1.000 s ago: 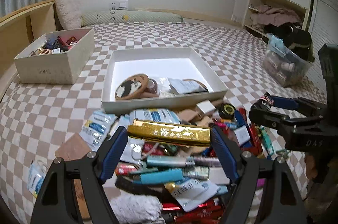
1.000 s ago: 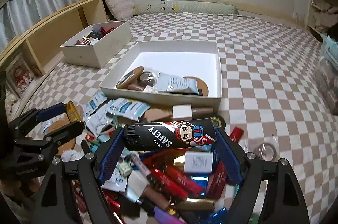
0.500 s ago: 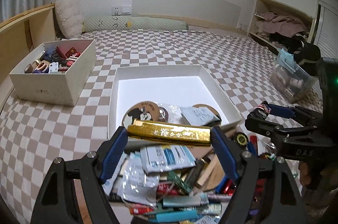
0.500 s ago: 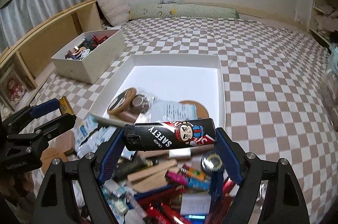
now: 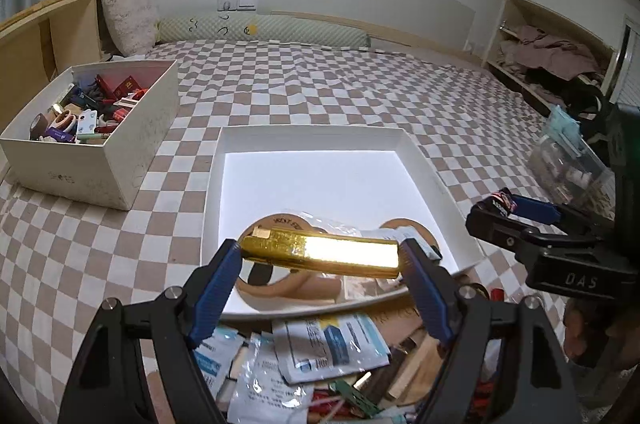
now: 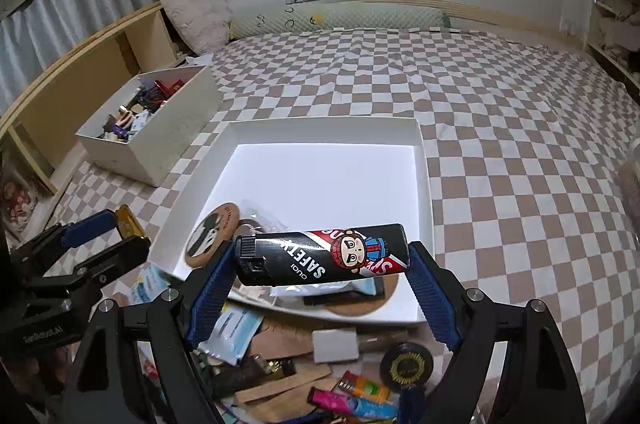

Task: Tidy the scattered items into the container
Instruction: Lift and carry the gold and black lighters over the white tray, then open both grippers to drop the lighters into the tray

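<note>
Checked bedspread (image 5: 360, 83) underneath, running ahead of both tools. White tray (image 5: 308, 137) straight ahead and below, wide and shallow, far half bare; coasters and a clear packet lying at its near end. Deeper white box (image 5: 132, 143), full of small bits, ahead and to the left, well apart from the tray. Loose pile (image 6: 304, 384) directly beneath the fingers: sachets, wood strips, tubes, a white block.

Left gripper (image 5: 320, 258) clamped end to end on a gold bar (image 5: 324, 255), bar crosswise, level, hanging over the tray's near wall. Right gripper (image 6: 320, 260) clamped likewise on a black lighter (image 6: 320, 258), slightly tilted, over the tray's near right part. Each tool visible at the edge of the other's view, side by side.

Handling, as judged: both pieces rigid, light, glossy, so prone to slip. Held only by their short ends, likely to pivot or drop if bumped. Safer hold probably across the long flat sides. Neither looks fragile; low release over bare tray floor likely enough.
</note>
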A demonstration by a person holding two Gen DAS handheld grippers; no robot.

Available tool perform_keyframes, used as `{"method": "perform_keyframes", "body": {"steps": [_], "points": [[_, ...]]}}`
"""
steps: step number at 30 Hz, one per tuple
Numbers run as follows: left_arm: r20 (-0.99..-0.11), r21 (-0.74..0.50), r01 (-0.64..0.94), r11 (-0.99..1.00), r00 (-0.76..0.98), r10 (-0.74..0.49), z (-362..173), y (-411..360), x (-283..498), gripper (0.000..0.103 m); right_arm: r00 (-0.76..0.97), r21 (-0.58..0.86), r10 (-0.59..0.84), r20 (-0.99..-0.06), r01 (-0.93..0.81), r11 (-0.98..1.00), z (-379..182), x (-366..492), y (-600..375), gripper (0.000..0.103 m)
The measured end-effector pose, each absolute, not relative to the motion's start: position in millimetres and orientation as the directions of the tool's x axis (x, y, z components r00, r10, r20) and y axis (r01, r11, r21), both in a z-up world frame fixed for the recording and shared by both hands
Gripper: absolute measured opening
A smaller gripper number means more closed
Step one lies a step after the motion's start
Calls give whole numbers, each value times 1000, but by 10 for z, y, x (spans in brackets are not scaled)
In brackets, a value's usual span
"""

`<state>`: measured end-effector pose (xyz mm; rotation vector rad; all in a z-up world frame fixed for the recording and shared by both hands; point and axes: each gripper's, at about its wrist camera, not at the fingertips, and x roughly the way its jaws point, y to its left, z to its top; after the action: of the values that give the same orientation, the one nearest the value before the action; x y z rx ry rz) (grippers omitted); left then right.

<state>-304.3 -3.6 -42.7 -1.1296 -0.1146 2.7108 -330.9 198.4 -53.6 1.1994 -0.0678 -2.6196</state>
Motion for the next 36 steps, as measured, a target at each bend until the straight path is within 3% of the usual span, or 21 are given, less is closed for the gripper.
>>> {"method": "perform_keyframes", "body": {"steps": [25,27,29,36], "points": [[-752,-145,-157,-977,-624,212,-888,42,-3505,80,-549,171,-217,-807,134,-976,-1043,-3903,2041,84],[-754,-145,-163,-976,-620,215,-909,77,-3506,80,-565,163,-211,-797,135,-977,-1037,-3895,2030,86],[-756,-141,-169,-976,-617,216,-929,111,-3502,80,-573,173,-220,-790,136,-976,-1024,-3892,2027,102],[-767,-147,-188,-971,-598,232,-1038,246,-3508,80,-580,205,-244,-778,133,-970,-990,-3877,2054,103]]}}
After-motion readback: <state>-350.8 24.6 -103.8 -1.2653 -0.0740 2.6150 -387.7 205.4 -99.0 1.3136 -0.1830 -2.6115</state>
